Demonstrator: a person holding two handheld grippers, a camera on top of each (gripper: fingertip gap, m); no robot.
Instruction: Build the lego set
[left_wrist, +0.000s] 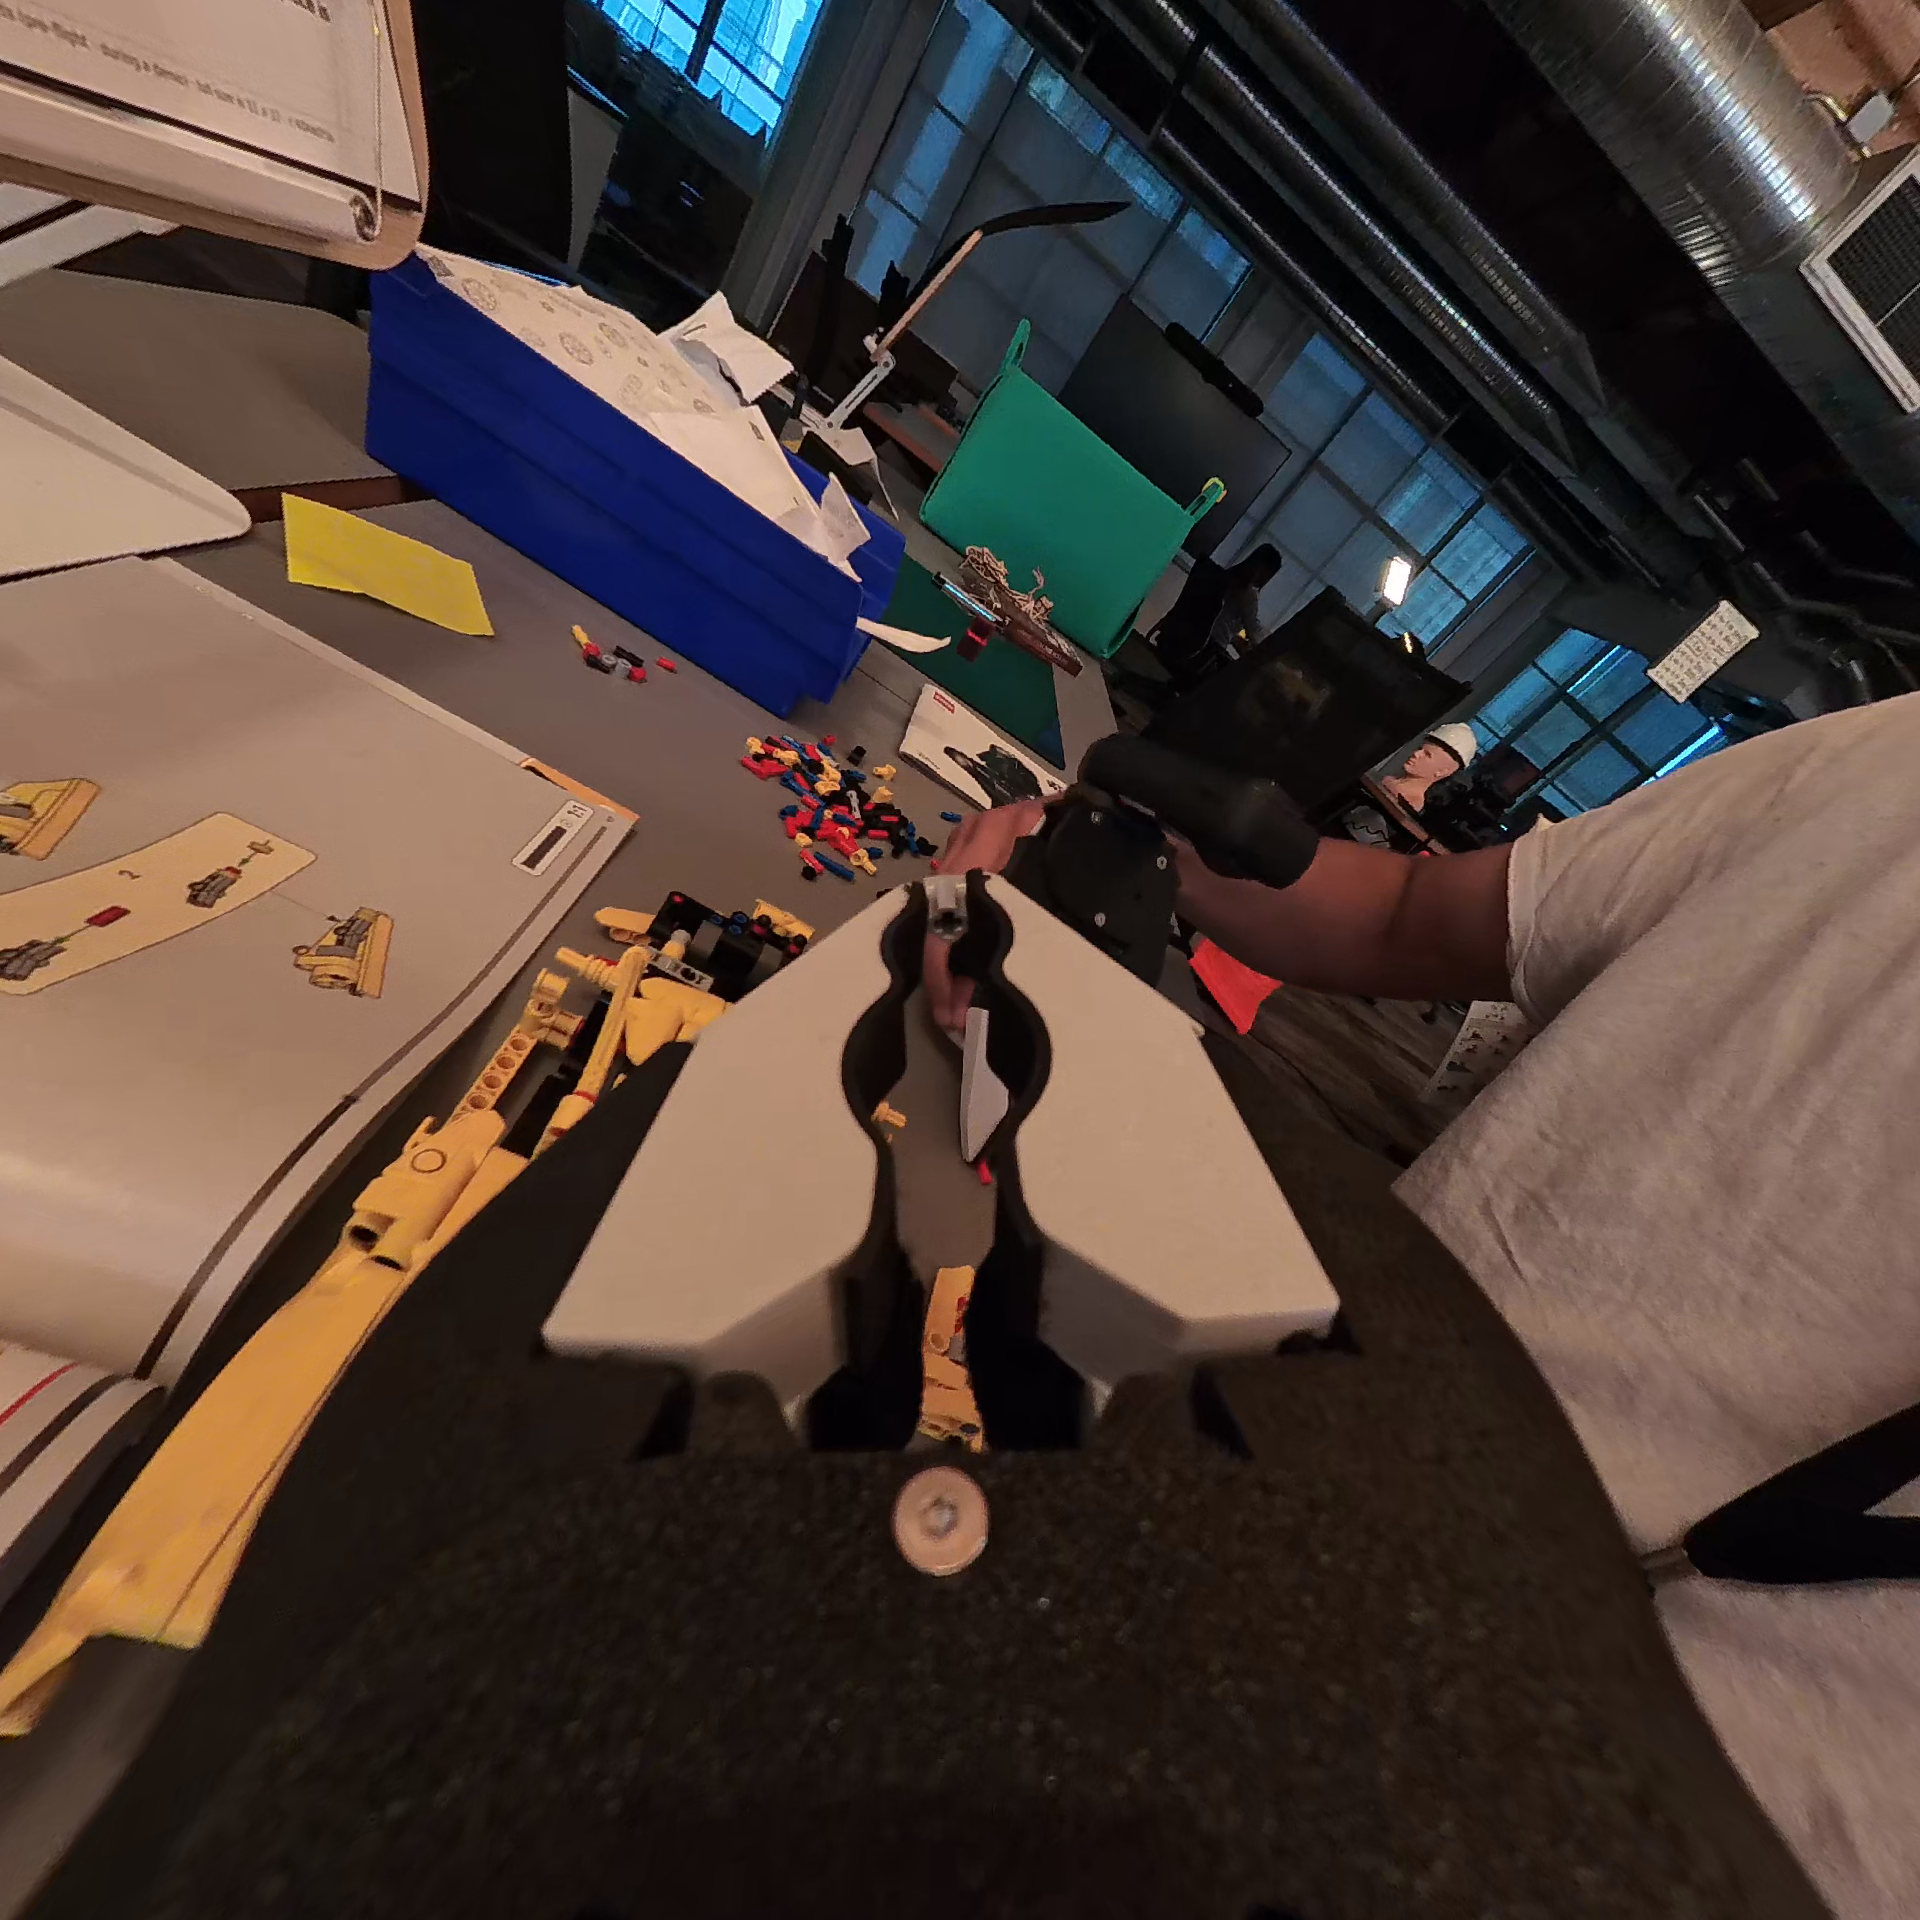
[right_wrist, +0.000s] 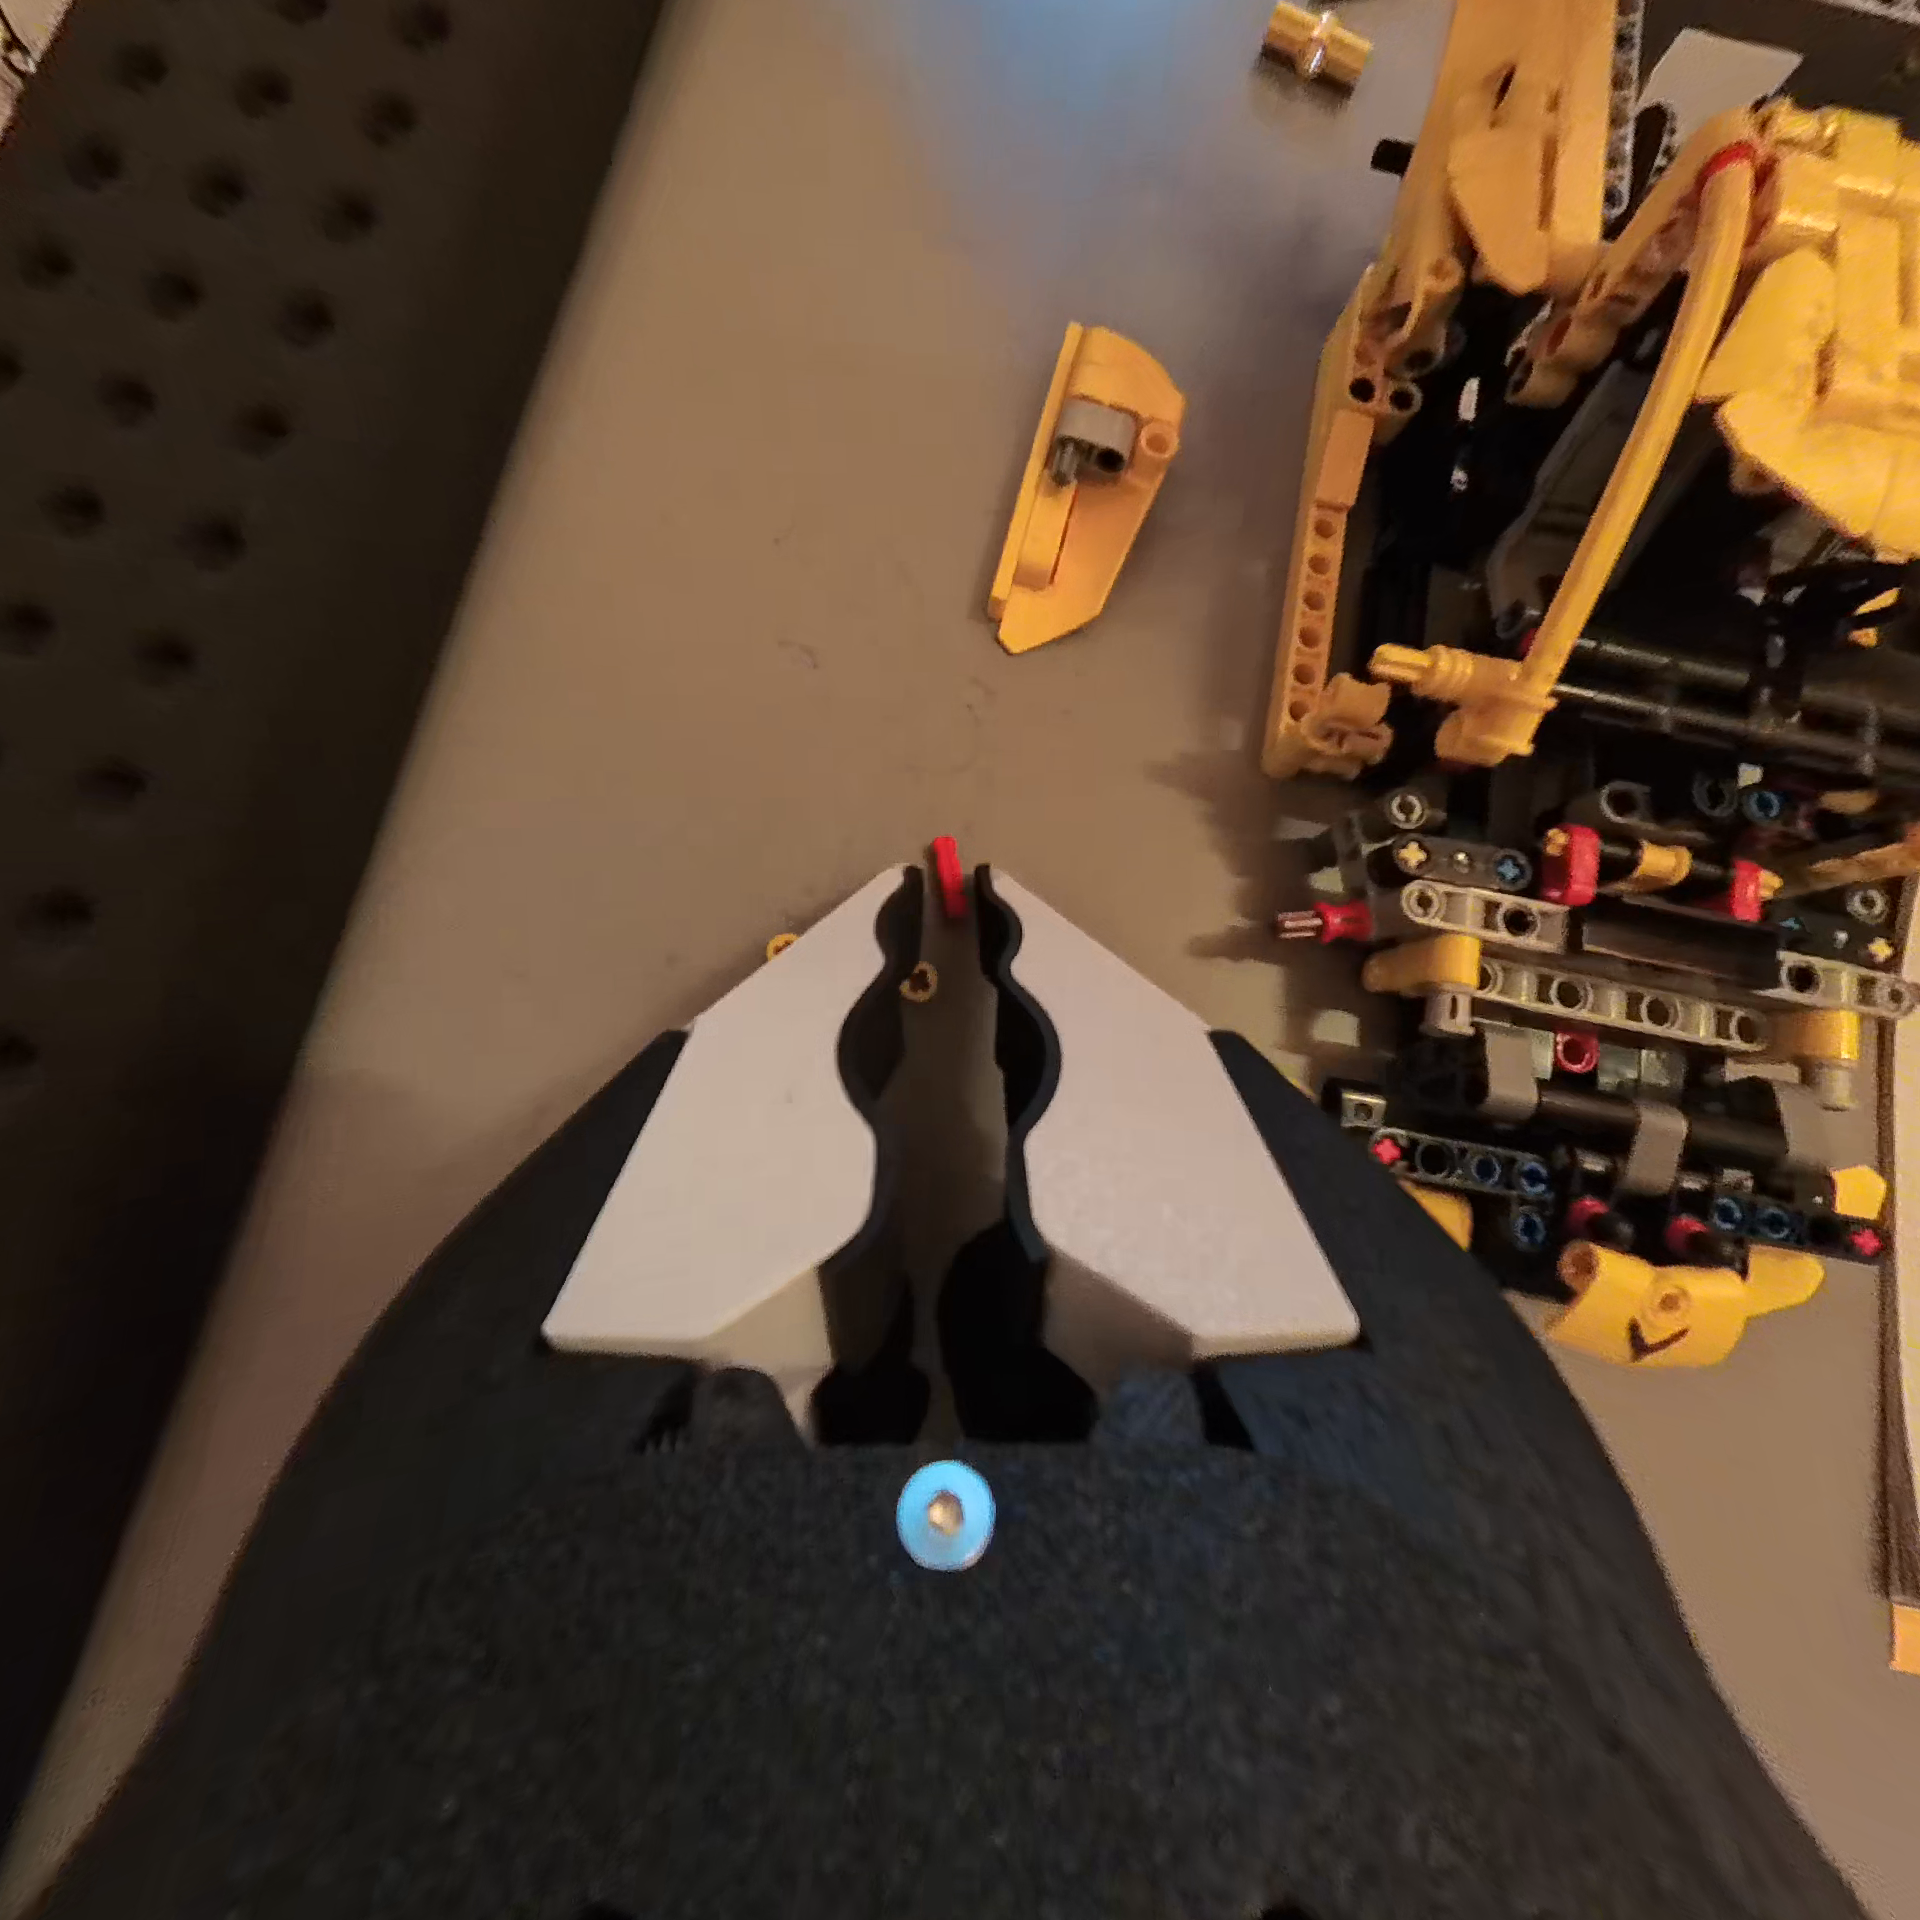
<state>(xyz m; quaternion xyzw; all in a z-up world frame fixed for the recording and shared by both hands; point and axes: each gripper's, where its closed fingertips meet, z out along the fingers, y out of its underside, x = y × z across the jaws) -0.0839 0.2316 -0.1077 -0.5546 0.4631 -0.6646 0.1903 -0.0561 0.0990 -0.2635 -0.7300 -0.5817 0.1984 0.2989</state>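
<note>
My left gripper (left_wrist: 948, 902) is shut on a small grey connector (left_wrist: 945, 914) and holds it at its tips above the grey table. My right gripper (right_wrist: 951, 878) is shut on a small red pin (right_wrist: 945, 878) just above the table. The yellow and black lego model (right_wrist: 1579, 644) stands to the right of it and also shows in the left wrist view (left_wrist: 582, 1049). A loose yellow panel with a grey connector (right_wrist: 1086, 488) lies ahead of the right gripper. In the left wrist view, a hand holds the right gripper's black body (left_wrist: 1112, 883) just beyond my tips.
An open instruction booklet (left_wrist: 260, 914) lies at the left. A pile of small coloured pieces (left_wrist: 836, 810) is on the table, with a blue bin (left_wrist: 623, 488) and a green bag (left_wrist: 1049, 499) behind. Small yellow pieces (right_wrist: 920, 980) lie by the right gripper. A dark perforated mat (right_wrist: 208, 416) borders the table. There is about 20 cm between the tips of the two grippers.
</note>
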